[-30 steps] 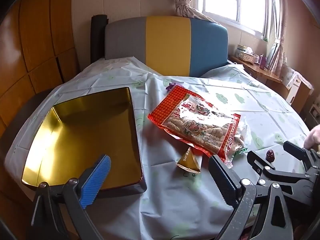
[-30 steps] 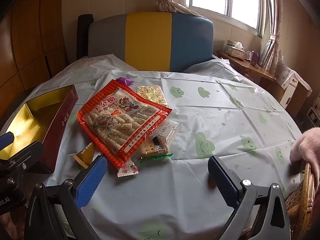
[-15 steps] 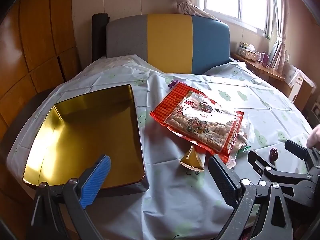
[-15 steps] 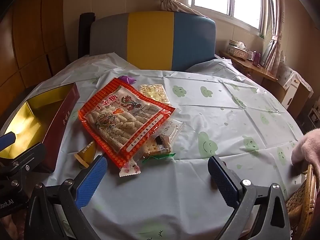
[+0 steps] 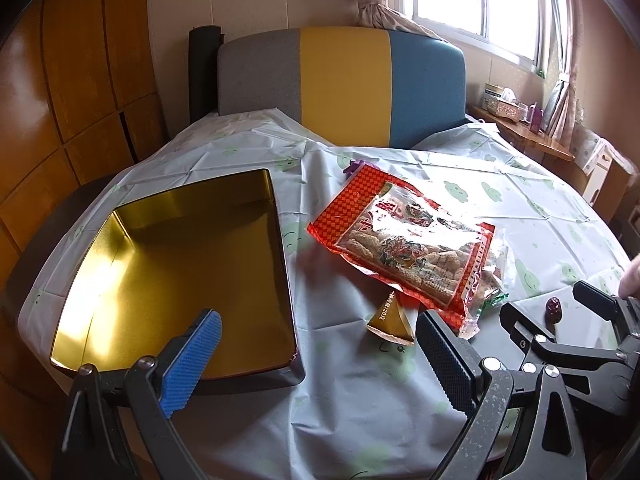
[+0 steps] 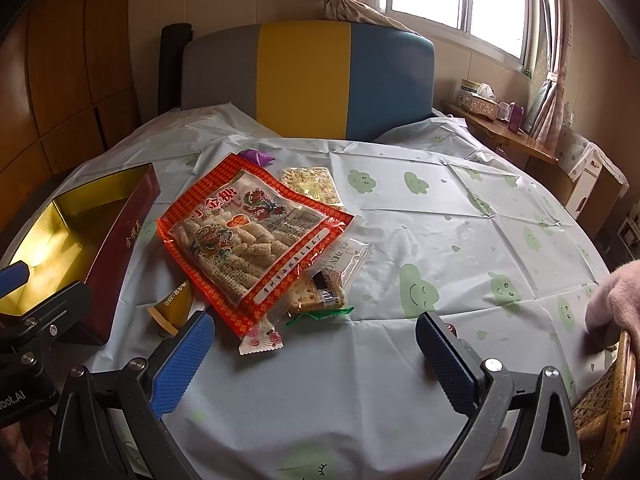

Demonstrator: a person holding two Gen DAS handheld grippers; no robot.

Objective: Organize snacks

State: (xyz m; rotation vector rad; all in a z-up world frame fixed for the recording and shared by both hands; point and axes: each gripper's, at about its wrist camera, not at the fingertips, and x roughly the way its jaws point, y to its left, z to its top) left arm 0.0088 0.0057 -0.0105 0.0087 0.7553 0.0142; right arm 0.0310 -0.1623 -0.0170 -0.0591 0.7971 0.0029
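A gold-lined tin box (image 5: 180,272) (image 6: 48,240) lies open on the left of the table. Right of it a large red snack bag (image 5: 404,244) (image 6: 248,236) rests on smaller packets: a clear cracker pack (image 6: 324,284), a yellow square pack (image 6: 312,182), a pink-white candy (image 6: 262,340) and a purple candy (image 6: 256,156). A gold cone-shaped sweet (image 5: 390,320) (image 6: 172,306) lies near the bag's front edge. A dark red date (image 5: 554,308) sits at the right. My left gripper (image 5: 316,354) and right gripper (image 6: 312,346) both hover open and hold nothing, short of the snacks.
The round table (image 6: 460,216) wears a pale cloth with green cloud prints. A grey, yellow and blue chair back (image 6: 308,76) stands behind it. A wicker chair (image 6: 604,392) and a pink sleeve (image 6: 616,300) are at the right edge. Wooden panelling covers the left wall.
Both grippers have drifted slightly, so the snacks and the tin shift a little in view. Nothing on the table has moved and both grippers stay open.
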